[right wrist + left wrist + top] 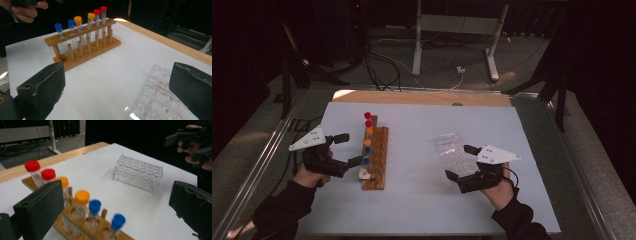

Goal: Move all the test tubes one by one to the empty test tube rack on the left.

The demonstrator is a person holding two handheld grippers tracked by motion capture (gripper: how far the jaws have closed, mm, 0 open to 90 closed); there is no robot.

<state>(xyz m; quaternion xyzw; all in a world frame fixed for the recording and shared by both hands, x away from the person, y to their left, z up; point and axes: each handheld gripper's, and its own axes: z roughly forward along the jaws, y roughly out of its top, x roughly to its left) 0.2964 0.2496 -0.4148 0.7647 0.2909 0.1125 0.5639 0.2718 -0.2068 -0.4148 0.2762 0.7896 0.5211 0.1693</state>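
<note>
Hovering wide-fingered, left gripper [346, 149] flanks wooden rack [379, 160], right gripper [460, 162] clear rack [449, 146].

Red [103, 8], orange [77, 19] and blue caps [58, 26] top tubes in a brown wooden rack [85, 53].

A wooden test-tube rack [377, 157] stands upright on the white table surface, holding six capped tubes in a single row: two with red caps [100, 11] at the far end, two with orange caps [84, 17] in the middle, two with blue caps [64, 25] nearest. A clear plastic rack [453, 148] lies well apart to its right, tilted.
</note>
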